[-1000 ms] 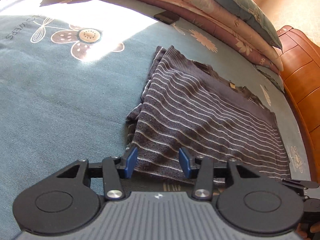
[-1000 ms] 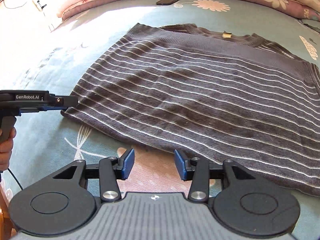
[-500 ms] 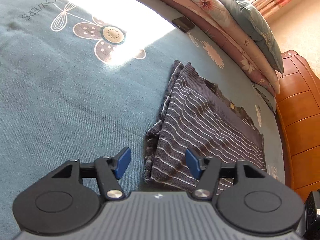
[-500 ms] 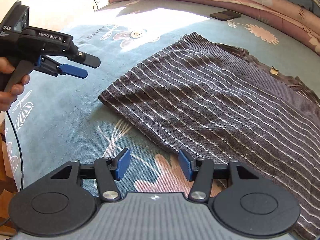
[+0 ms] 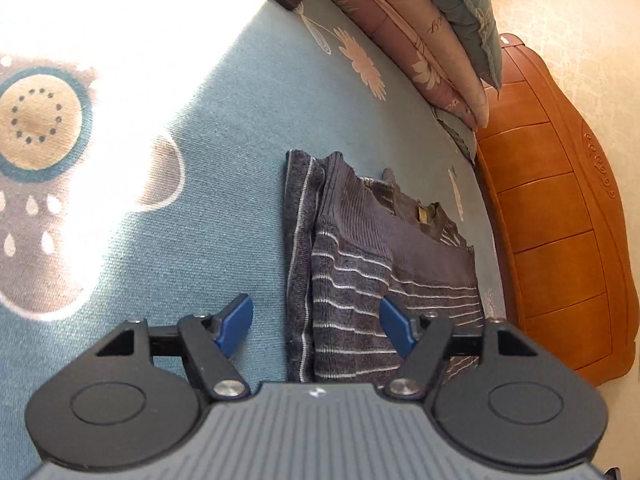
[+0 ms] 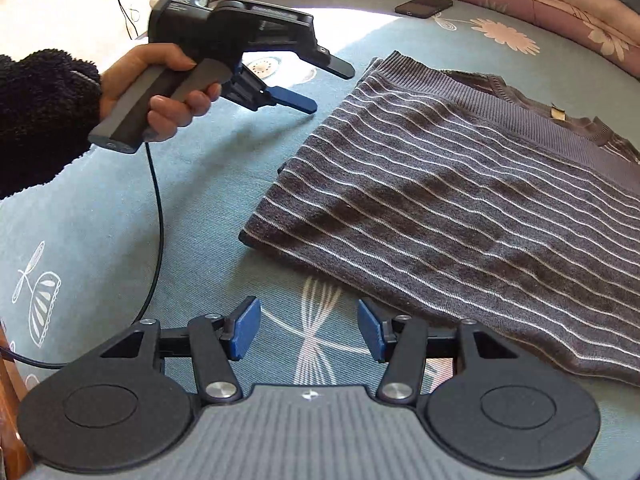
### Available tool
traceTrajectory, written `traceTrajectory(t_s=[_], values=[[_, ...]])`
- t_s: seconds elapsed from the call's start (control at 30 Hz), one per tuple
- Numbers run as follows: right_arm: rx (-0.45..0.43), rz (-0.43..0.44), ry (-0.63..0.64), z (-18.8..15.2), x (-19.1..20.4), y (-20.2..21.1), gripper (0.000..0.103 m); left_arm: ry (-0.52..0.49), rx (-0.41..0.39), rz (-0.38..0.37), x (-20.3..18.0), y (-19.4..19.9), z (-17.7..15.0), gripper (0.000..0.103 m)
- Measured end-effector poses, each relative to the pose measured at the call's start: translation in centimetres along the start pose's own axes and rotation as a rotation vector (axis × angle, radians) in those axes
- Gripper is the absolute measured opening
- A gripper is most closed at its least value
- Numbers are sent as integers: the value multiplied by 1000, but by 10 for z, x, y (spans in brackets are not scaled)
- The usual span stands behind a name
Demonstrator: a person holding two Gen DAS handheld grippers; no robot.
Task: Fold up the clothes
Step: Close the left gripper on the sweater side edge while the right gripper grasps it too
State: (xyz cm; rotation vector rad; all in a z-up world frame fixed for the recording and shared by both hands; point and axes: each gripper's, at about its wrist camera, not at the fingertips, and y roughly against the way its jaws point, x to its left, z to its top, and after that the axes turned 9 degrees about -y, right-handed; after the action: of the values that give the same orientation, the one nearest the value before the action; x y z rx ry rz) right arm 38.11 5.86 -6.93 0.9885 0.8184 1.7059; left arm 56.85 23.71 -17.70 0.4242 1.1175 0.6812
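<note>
Jaws of both the left gripper (image 5: 316, 326) and right gripper (image 6: 308, 330) are gaping wide, empty, hovering beside the folded striped sweater (image 6: 460, 200), apparently lining up another fold.

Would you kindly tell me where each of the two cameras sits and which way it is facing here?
Left wrist: rides on the left gripper, low over the bedspread, facing along the folded striped sweater toward the pillows and wooden headboard; only its open jaws show.
Right wrist: rides on the right gripper, looking across the sweater's near edge; its open jaws show, along with the person's left hand holding the left gripper.
Shared: the sweater, the bedspread and the dark phone.
</note>
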Motion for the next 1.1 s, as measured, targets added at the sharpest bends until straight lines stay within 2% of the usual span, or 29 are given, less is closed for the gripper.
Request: traceTrajectory(t_s=[0.13, 0.37, 0.47, 0.57, 0.73, 0.8, 0.87, 0.9, 0.97, 1.0, 1.03, 1.1], values=[[-10, -37, -15, 7, 1, 1, 59, -6, 13, -65, 4, -15, 18, 75], [-40, -88, -76, 19, -14, 0, 59, 3, 33, -168, 6, -48, 59, 76], [-55, -89, -104, 23, -19, -1, 59, 13, 44, -221, 8, -56, 67, 80], [-67, -92, -101, 27, -20, -3, 59, 0, 79, -249, 7, -53, 57, 80], [-70, -89, -53, 29, -14, -4, 59, -50, 155, -286, -1, -41, 18, 80], [-68, -98, -12, 27, -9, -6, 59, -103, 172, -265, -9, -44, 16, 80], [-65, -96, 39, 25, -3, -10, 60, -89, 181, -271, -12, -54, 26, 78], [-65, -103, 75, 25, 1, -12, 61, -87, 182, -258, -14, -58, 30, 75], [-71, -104, 157, 24, 13, -18, 62, -87, 188, -229, -17, -67, 37, 52], [-74, -109, 196, 24, 18, -21, 64, -95, 201, -192, -18, -69, 39, 28], [-76, -116, 236, 24, 24, -24, 65, -100, 213, -158, -19, -70, 40, 15], [-88, -138, 324, 22, 37, -29, 66, -82, 227, -133, -18, -72, 42, 15]])
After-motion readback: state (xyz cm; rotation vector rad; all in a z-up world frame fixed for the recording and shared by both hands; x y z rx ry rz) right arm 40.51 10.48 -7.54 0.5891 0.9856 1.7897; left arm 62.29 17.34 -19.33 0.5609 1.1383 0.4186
